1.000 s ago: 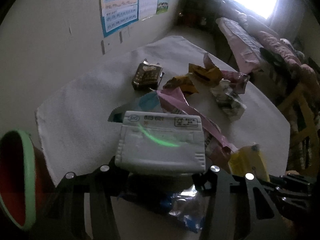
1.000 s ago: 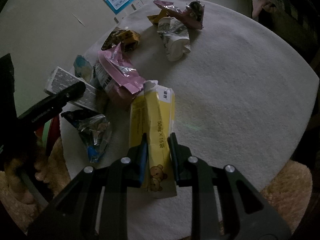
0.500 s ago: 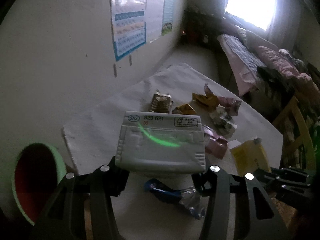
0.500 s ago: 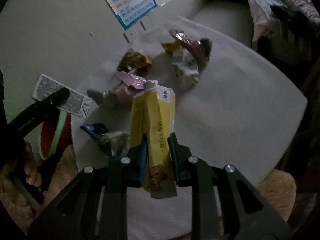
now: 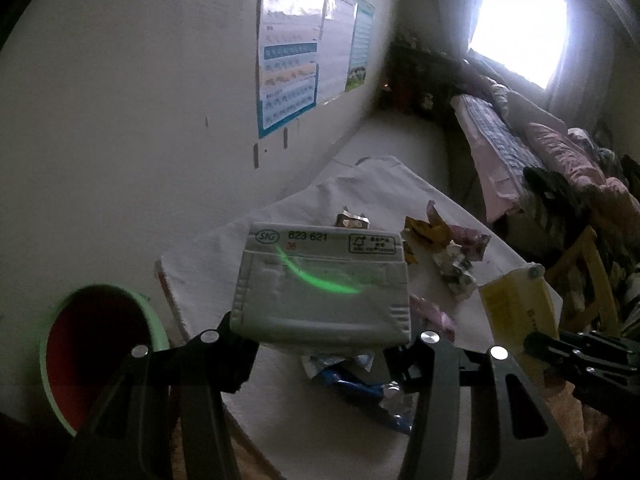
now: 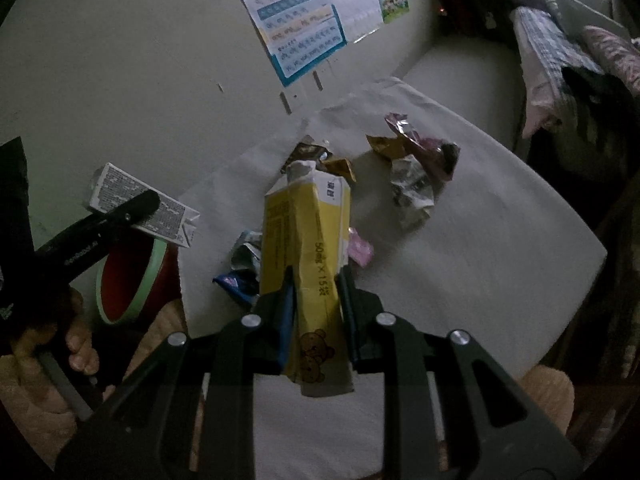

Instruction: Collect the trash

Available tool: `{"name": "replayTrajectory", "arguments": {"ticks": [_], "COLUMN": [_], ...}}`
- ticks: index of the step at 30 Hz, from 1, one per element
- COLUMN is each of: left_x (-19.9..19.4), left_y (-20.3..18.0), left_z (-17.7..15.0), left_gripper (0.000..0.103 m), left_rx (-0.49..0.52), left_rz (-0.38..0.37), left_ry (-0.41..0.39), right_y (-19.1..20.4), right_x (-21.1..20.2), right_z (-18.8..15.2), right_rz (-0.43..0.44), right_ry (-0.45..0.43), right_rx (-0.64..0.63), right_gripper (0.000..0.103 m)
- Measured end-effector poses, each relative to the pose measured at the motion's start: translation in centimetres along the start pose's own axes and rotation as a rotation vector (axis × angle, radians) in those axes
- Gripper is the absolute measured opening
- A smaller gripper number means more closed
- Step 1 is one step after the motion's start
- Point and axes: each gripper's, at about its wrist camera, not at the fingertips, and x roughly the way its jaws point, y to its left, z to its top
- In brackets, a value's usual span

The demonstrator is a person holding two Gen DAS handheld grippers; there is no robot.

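Note:
My left gripper (image 5: 320,344) is shut on a flattened white drink carton (image 5: 324,280), held well above the table; the same white carton (image 6: 140,204) shows at the left of the right wrist view, over the bin. My right gripper (image 6: 316,292) is shut on a yellow carton (image 6: 308,232) with a bear print, also lifted; that yellow carton (image 5: 516,308) appears at the right of the left wrist view. Below lie several wrappers: a blue and silver one (image 5: 360,384), a pink one (image 6: 360,250), a crumpled white one (image 6: 412,192) and brown and gold ones (image 6: 308,152).
A red bin with a green rim (image 5: 96,352) stands on the floor left of the white cloth-covered table (image 6: 480,248); the bin (image 6: 128,280) sits under the left gripper. Posters (image 5: 288,76) hang on the wall. A bed (image 5: 520,148) lies at the right. A hand (image 6: 76,344) holds the left gripper.
Both grippers have risen from the table with their cartons, so the table and wrappers look smaller. The bin has come further into view in both views.

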Motion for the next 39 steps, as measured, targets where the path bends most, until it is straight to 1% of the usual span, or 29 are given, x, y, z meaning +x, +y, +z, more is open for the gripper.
{"name": "replayTrajectory", "arguments": {"ticks": [3,10,16,22,29,33,39], "left_x": [-0.7,-2.0,-1.9,-1.9,-2.1,-2.2,-2.6], "left_y": [0.6,2.4,4.1,6.9,11.3,13.7,17.7], "left_z": [0.1,0.3,0.0,-0.6,-2.1,-3.2,-4.6], "left_gripper": [0.049,0.049,0.049,0.049,0.049,0.049,0.049], "left_rx": [-0.009,-0.021,-0.053,-0.098,-0.166,-0.203,-0.264], "left_rz": [0.008,0.054,0.068,0.109,0.185,0.236,0.322], "left_ry": [-0.018,-0.061,-0.057,-0.049,-0.025,-0.009,0.009], "right_y": [0.7,2.6,4.5,7.0,9.8,11.1,14.3], "right_x": [0.2,0.3,1.0,2.5,4.0,5.0,6.5], "right_z": [0.3,0.7,1.3,2.0,2.4,2.5,2.8], "right_rz": [-0.001,-0.007,0.004,0.033,0.067,0.096,0.14], "right_ry": [0.004,-0.005,0.003,0.02,0.04,0.065,0.079], "right_rx": [-0.018,-0.057,-0.098,-0.137,-0.183,-0.192,-0.243], "right_gripper": [0.022,0.022,0.022,0.022,0.022,0.022,0.022]}}
